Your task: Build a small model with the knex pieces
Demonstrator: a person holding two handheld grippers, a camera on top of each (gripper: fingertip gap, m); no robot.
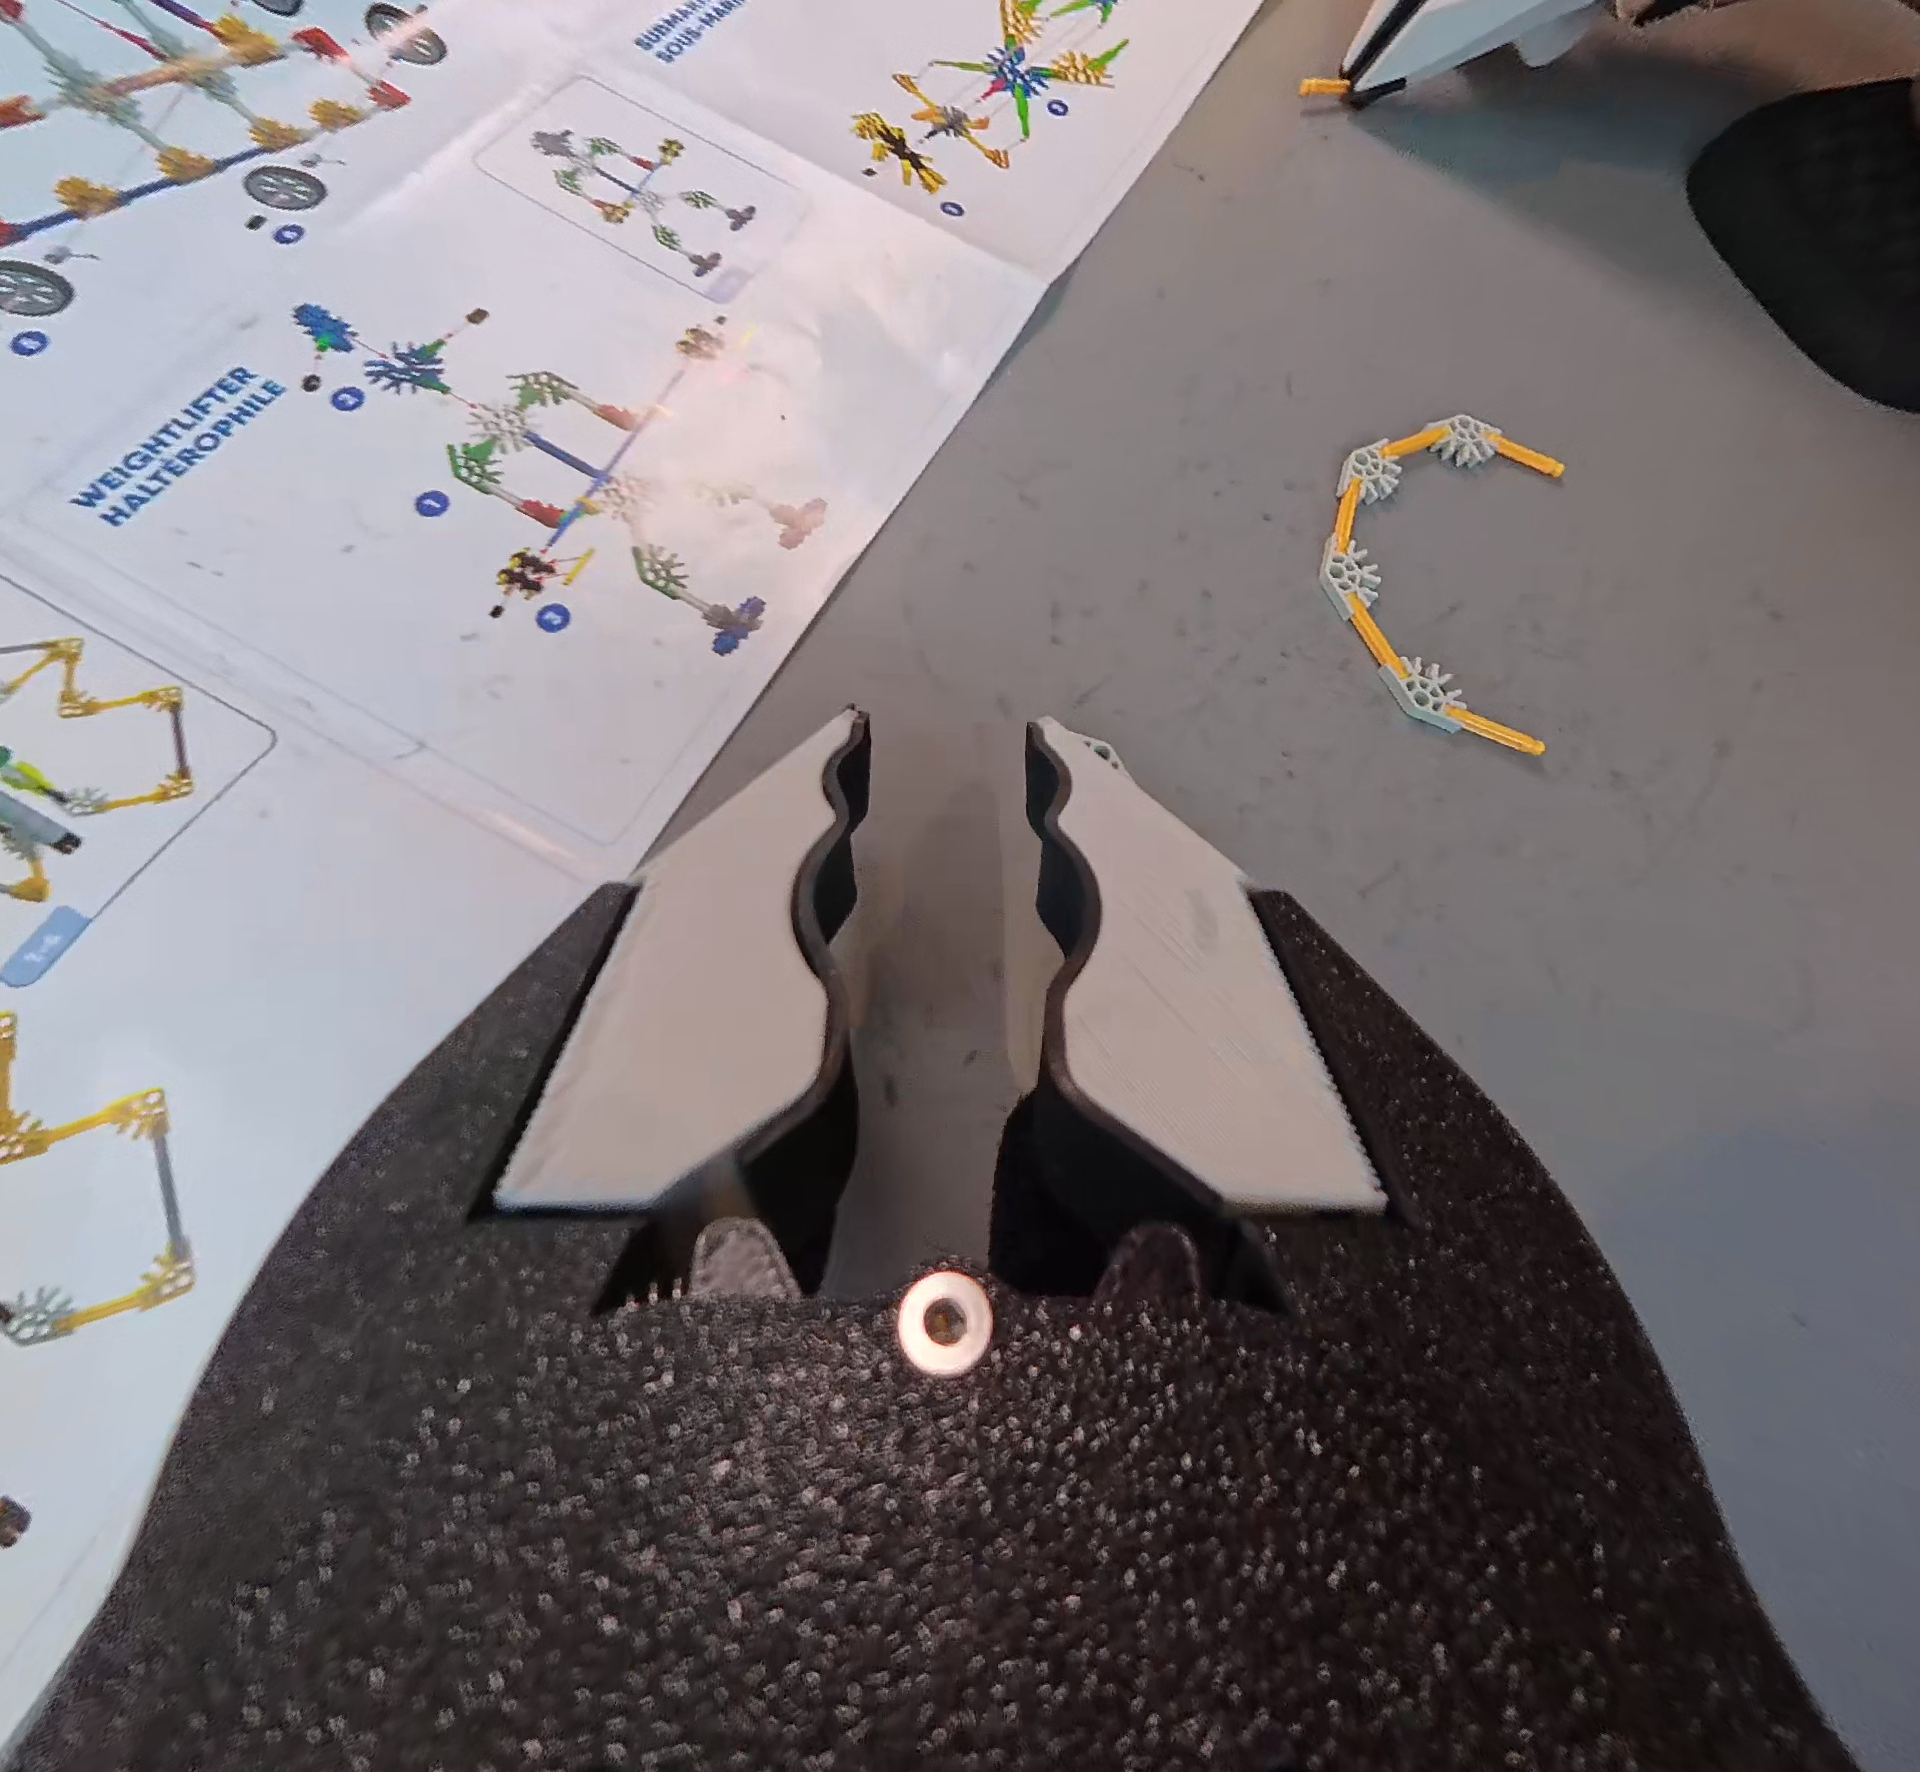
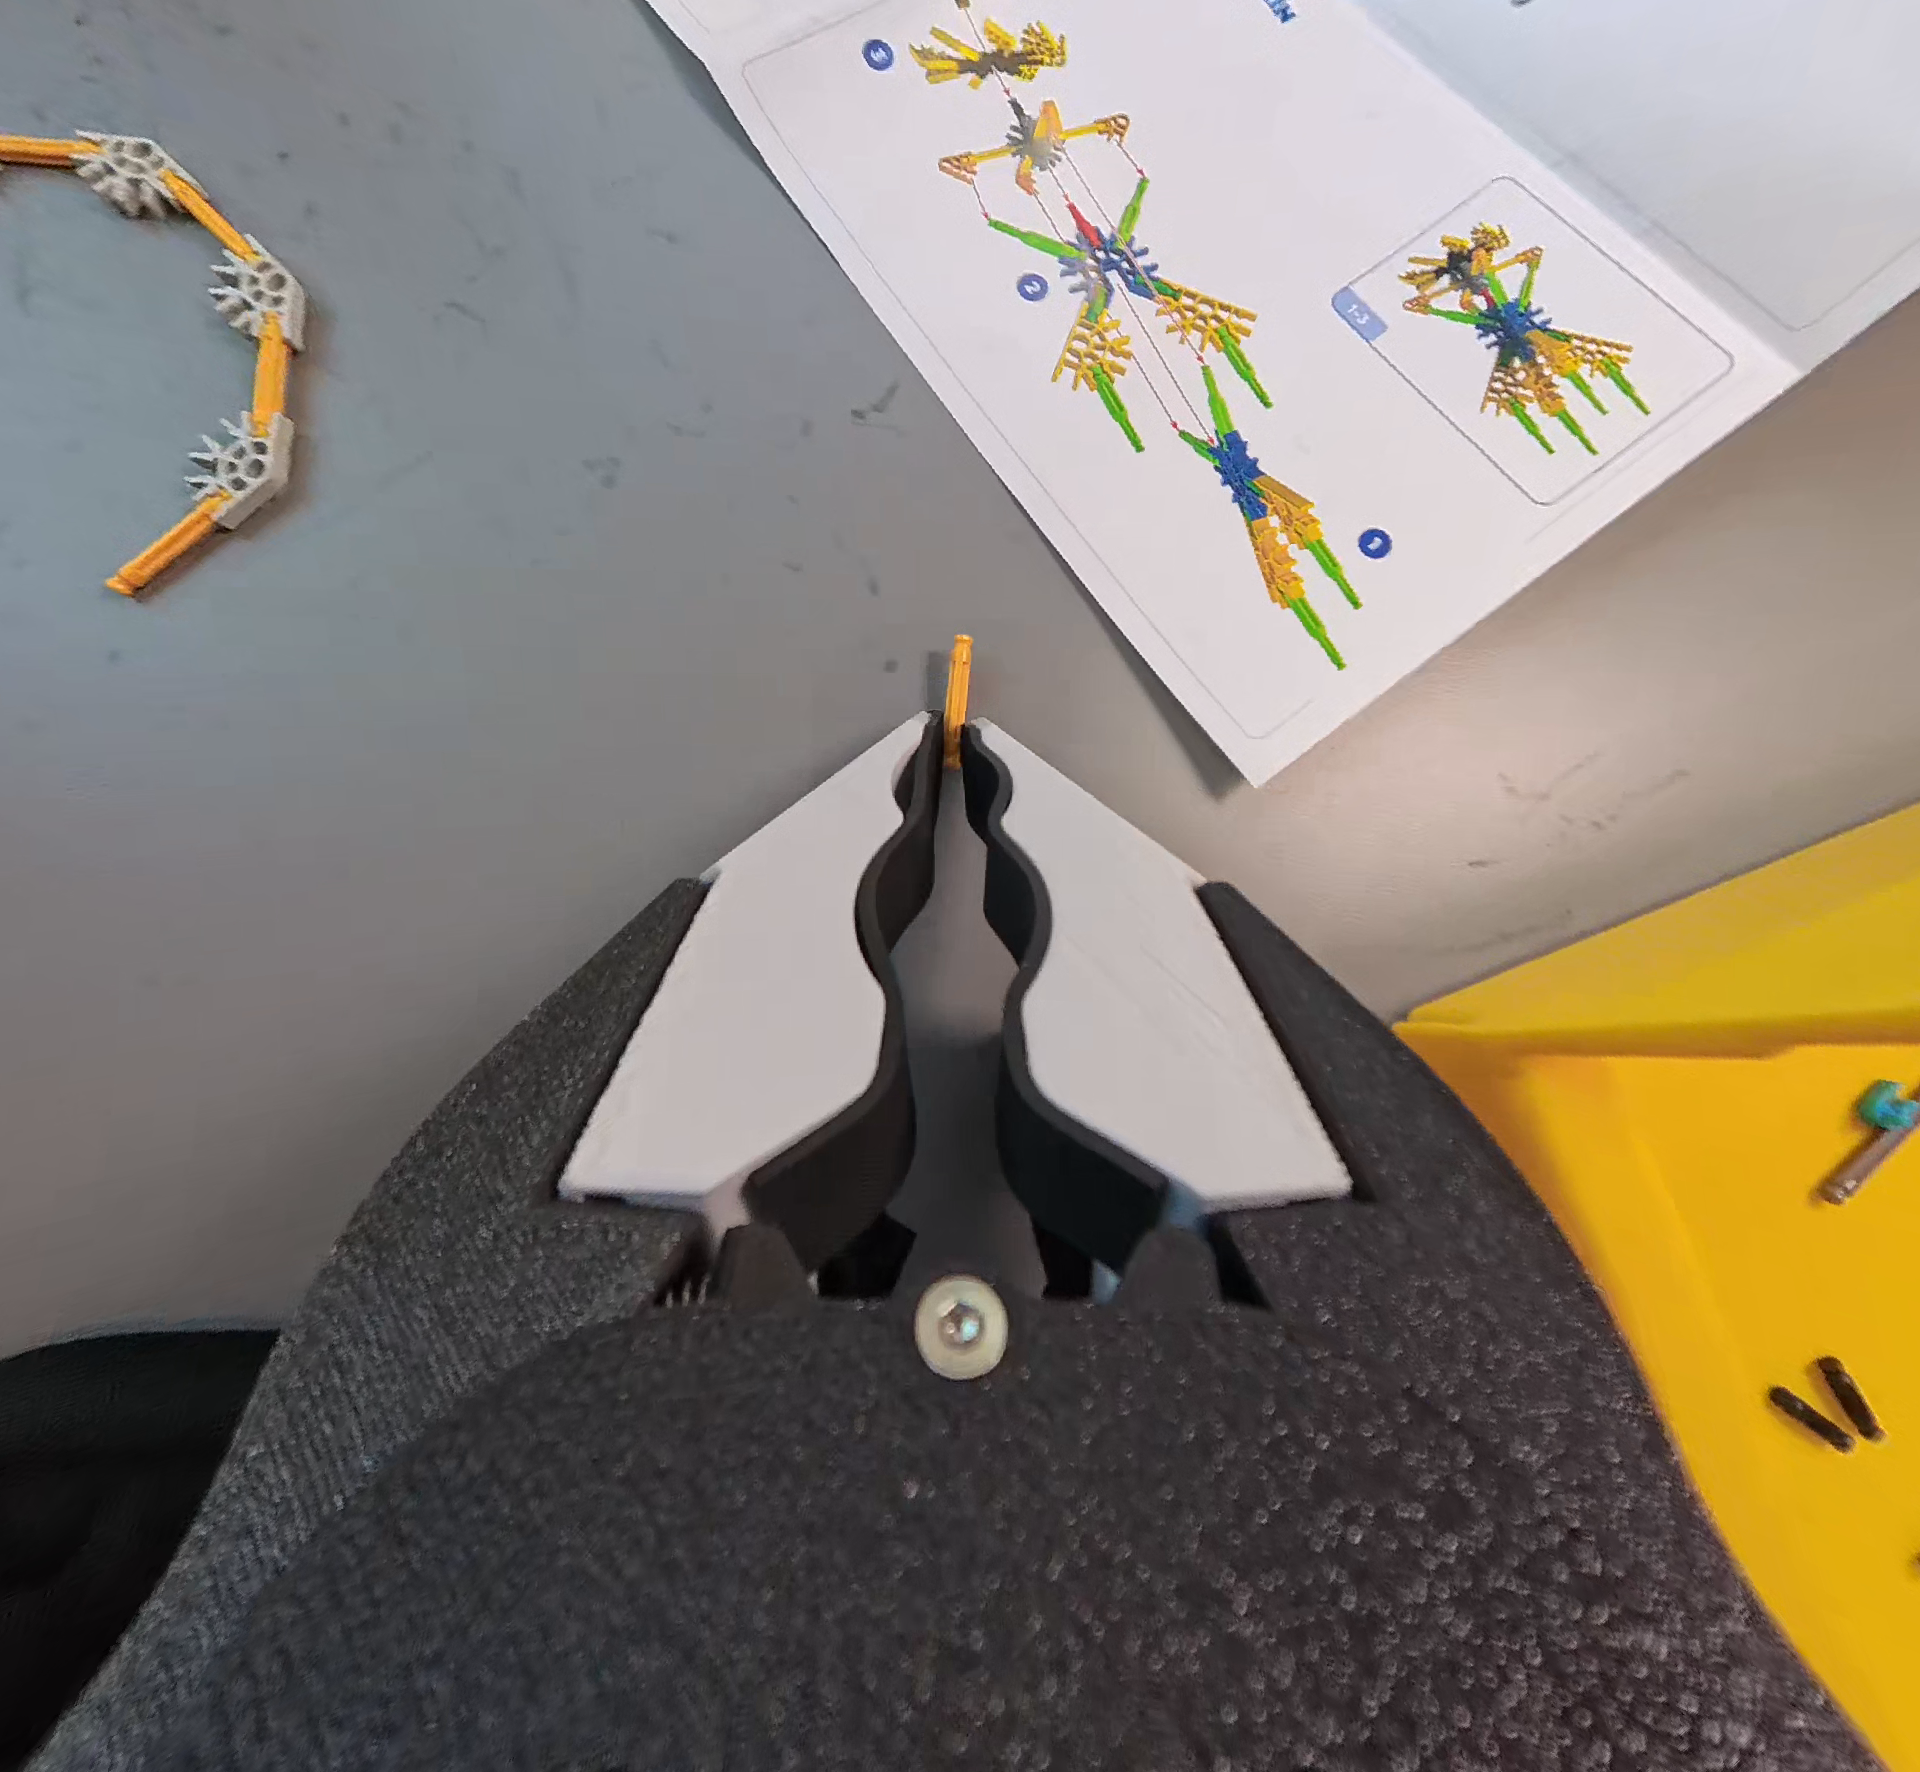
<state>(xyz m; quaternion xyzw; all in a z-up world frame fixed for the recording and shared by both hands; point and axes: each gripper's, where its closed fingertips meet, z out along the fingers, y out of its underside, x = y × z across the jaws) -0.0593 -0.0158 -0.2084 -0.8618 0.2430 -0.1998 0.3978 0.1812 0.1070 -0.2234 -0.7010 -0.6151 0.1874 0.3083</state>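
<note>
The right tongs (image 2: pixel 951 730) pinch a short orange rod (image 2: pixel 958 683); the left tongs (image 1: pixel 948 725) stand spread, empty. Only the right wrist view shows the yellow bin (image 2: pixel 1714 1203). The rod-and-connector chain (image 1: pixel 1397 569) lies on bare grey table (image 1: pixel 1195 475) beside the instruction sheet (image 1: pixel 582 288).

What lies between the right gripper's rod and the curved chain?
Only bare grey table lies between the rod and the chain, as the right wrist view shows.
</note>
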